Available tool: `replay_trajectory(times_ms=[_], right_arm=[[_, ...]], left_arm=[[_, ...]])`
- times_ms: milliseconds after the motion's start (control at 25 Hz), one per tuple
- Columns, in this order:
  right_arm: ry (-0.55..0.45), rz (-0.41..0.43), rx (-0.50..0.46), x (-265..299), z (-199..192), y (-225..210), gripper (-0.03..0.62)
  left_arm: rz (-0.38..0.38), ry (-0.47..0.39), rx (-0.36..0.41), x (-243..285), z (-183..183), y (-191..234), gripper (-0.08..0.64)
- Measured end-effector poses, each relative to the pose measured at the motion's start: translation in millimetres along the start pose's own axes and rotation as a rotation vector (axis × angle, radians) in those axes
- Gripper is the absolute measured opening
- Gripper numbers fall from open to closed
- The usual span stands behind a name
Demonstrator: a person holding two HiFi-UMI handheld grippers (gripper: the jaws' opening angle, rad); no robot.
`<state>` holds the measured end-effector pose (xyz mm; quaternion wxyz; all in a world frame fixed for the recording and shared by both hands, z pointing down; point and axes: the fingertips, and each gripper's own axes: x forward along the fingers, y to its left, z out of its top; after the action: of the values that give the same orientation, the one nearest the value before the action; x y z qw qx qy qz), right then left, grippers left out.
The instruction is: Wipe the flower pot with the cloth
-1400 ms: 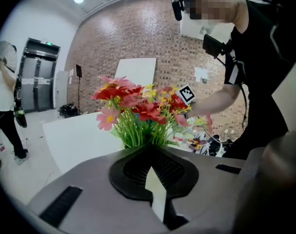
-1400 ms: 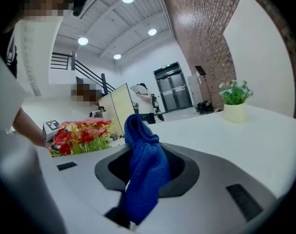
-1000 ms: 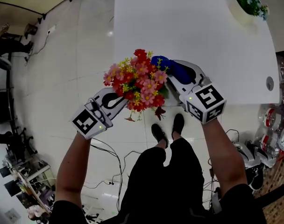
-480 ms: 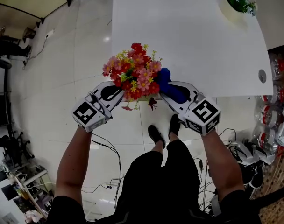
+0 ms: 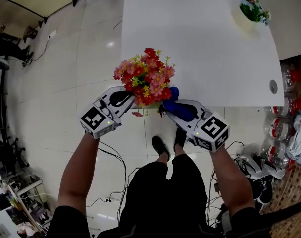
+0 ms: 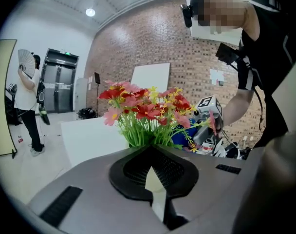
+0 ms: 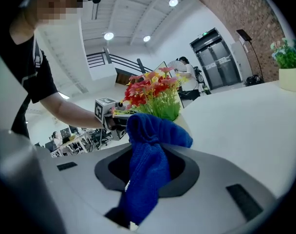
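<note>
Blue cloth point(image 7: 147, 174), pinched in the right gripper point(image 5: 174, 109), meets the flower pot point(image 6: 153, 180) — the left gripper point(image 5: 125, 99) clamps its rim, likely steadying it for wiping.

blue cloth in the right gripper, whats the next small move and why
Probably slide the right gripper sideways so the blue microfibre cloth rubs round the cream flower pot. The cloth is pinched in that gripper and its bunched end lies at the pot, while the left gripper clamps the pot's rim.
</note>
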<state>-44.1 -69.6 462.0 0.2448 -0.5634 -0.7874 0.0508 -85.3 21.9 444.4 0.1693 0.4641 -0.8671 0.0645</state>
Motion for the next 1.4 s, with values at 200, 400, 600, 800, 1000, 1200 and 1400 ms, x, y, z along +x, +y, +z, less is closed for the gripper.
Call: replay_trajectory(times_ms=[200,400,600,800,1000,1200,1400], right_arm=[[0.06,0.057,-0.02,15,-8,12,0.101],[0.025,0.089,0.046,-5,-2,24,0.101],[-0.074,-0.029,0.066,-56,49,-52,0.101],[-0.027,0.063,-0.073,-36,116,-118,0.101],[0.127,0.346,-0.185,28,132,-123,0.101],[0.292,0.618,-0.291,80,118,-107,0.101],[0.371,0.801,-0.356,121,89,-72,0.101]], left_arm=[[0.002,-0.015,-0.016,1,-1,0,0.0],[0.001,-0.026,-0.012,1,0,1,0.0],[0.001,0.004,-0.004,-2,-3,-4,0.0],[0.047,0.021,-0.029,5,21,-1,0.0],[0.127,-0.019,-0.137,4,30,-5,0.0],[0.18,-0.008,-0.174,7,28,-3,0.0],[0.209,-0.017,-0.159,1,18,-2,0.0]])
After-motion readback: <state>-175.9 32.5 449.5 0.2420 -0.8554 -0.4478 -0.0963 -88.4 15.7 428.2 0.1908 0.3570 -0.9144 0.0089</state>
